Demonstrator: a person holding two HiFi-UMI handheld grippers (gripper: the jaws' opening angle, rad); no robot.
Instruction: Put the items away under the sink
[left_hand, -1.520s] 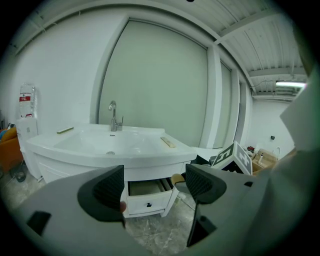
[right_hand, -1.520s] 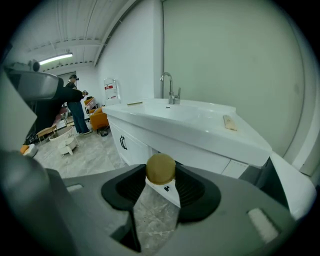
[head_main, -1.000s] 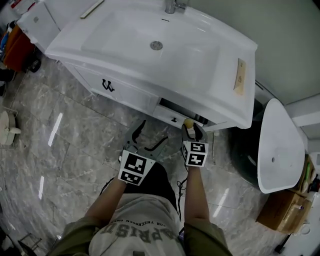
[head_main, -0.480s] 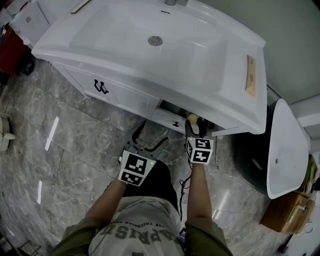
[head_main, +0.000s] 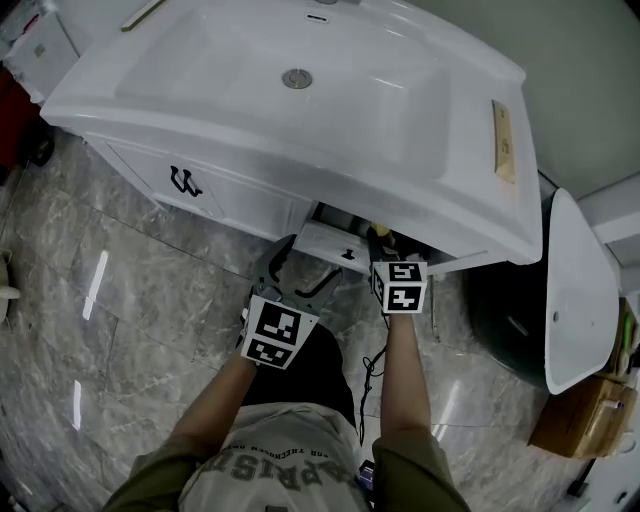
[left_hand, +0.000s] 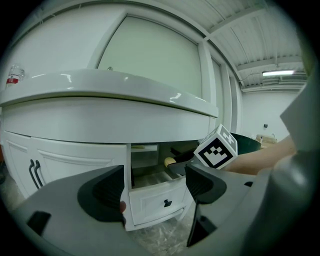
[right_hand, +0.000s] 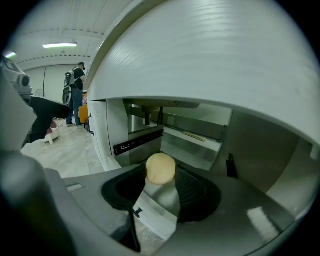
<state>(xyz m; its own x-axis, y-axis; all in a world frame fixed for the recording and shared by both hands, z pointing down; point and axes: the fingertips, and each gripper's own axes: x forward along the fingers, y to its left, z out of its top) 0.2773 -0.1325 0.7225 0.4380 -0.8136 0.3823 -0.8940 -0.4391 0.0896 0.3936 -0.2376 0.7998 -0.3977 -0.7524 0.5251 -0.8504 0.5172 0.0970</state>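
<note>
We hold the right gripper (head_main: 380, 245) up at the open space beneath the white sink (head_main: 250, 140), with its marker cube (head_main: 401, 285) facing up toward us in the head view. In the right gripper view its jaws pinch a yellow-topped item (right_hand: 160, 169): a pale yellow rounded top above a light grey body that runs down between the two dark pads, one on each side of it. We cannot tell what kind of container it is. The item sits at the mouth of the cabinet opening, just above and to the right of the drawer (head_main: 330, 245), which is pulled out from the vanity front and shows a small dark knob on its face. Behind the item we see a shelf and the dark drawer rail (right_hand: 137, 141) inside the cabinet. The left gripper (head_main: 298, 272) hangs lower and to the left, in front of the drawer and apart from it. Its jaws are spread wide with nothing between them, and through the gap the left gripper view looks at the drawer front. To the left of the drawer the closed cabinet door carries two dark handles (head_main: 183, 182). A grey marbled floor (head_main: 120, 300) lies beneath us, and a dark bin with a white lid (head_main: 575, 290) stands to the right of the vanity.
</note>
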